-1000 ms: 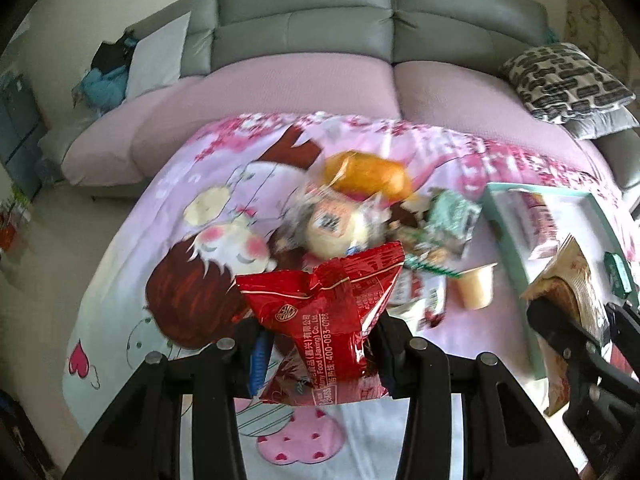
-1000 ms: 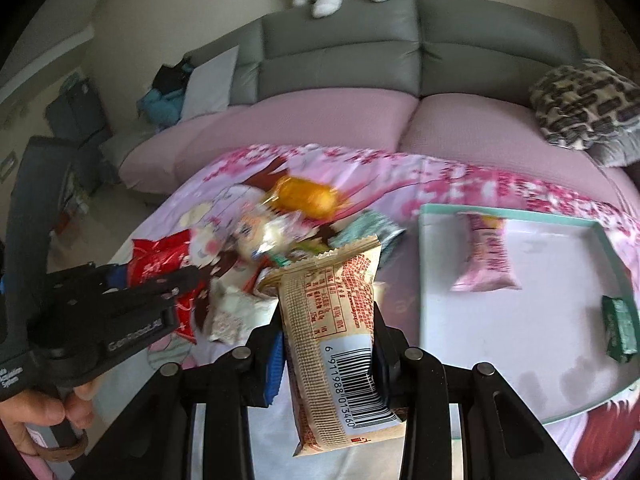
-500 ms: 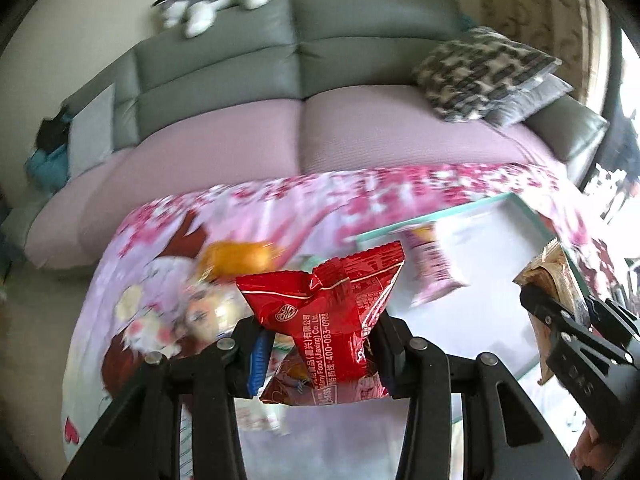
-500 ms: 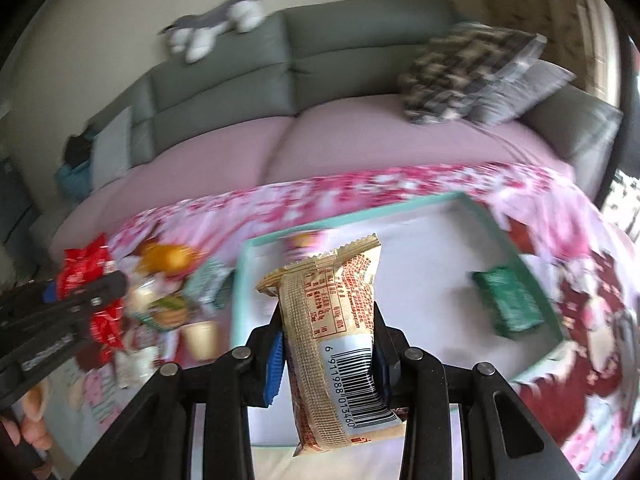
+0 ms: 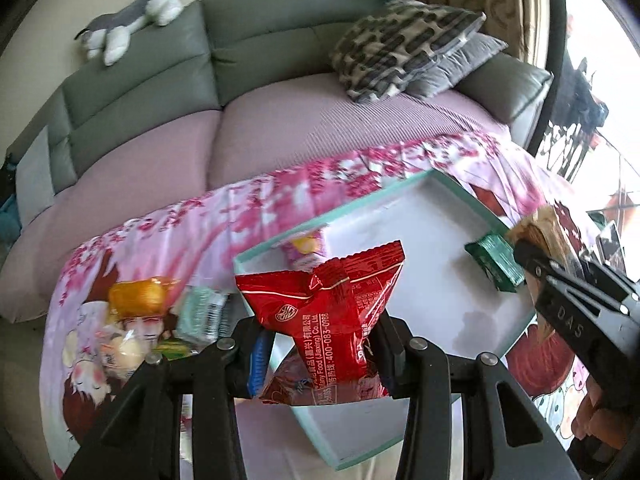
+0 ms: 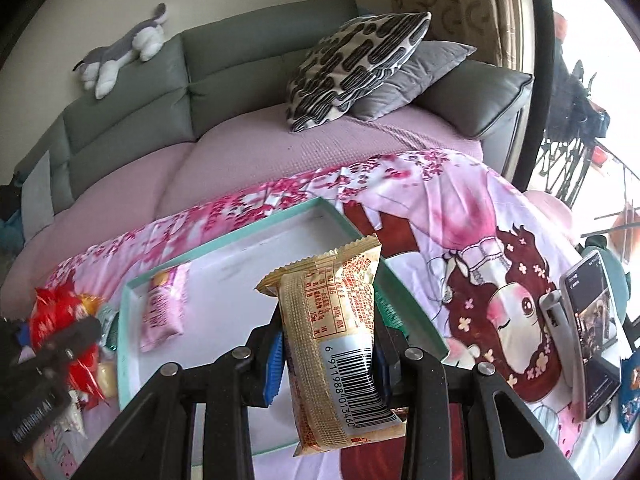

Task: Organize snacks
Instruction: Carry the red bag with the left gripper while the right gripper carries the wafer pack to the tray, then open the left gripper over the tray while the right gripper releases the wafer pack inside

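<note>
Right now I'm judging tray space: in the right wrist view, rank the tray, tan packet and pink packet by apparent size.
1. Tray, largest.
2. Tan packet, though nearness to the camera inflates it.
3. Pink packet, smallest; true order of the two packets is unsure.

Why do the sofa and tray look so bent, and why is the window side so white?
Both wrist views use a fisheye lens, so the sofa and tray edges bow and the corners go black. In the right wrist view the window is blown out white. In the left wrist view the loose snacks are smeared by motion.
</note>
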Demonstrator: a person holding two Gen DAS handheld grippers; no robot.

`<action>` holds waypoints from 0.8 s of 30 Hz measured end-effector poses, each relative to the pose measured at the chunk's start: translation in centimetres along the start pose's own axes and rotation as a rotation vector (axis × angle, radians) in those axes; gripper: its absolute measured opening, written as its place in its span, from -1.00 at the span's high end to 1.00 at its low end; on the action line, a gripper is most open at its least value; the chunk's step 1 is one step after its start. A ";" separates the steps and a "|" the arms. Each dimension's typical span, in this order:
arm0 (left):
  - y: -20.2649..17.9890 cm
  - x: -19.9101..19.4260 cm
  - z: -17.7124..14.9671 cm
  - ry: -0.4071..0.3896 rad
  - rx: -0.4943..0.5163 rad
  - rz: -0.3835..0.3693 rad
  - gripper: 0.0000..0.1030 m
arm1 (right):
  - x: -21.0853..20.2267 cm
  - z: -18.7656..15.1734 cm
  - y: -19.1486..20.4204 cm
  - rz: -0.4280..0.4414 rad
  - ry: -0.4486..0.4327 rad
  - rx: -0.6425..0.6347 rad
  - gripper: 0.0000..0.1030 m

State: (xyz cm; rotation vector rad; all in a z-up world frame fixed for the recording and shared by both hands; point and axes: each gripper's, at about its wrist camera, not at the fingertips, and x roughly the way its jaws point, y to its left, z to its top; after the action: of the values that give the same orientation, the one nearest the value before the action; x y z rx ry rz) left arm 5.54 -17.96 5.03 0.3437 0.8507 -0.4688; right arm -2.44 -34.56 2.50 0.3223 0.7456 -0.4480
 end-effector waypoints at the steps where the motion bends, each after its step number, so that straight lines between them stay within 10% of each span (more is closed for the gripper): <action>1: -0.4 0.4 -0.1 0.007 0.007 -0.003 0.12 | 0.2 0.1 -0.2 -0.002 0.001 0.002 0.26; 19: -2.5 4.5 -2.1 0.104 0.035 -0.013 0.08 | 3.8 -0.8 -0.1 -0.024 0.081 -0.006 0.26; 24: -2.1 3.8 -1.8 0.089 0.023 -0.005 -0.47 | 3.8 -0.8 0.3 -0.038 0.085 -0.024 0.24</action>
State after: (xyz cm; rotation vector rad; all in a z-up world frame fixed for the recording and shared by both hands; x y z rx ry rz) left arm 5.48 -19.84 0.73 0.3854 0.9337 -0.4711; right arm -0.24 -35.05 -0.72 0.3068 0.8406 -0.4629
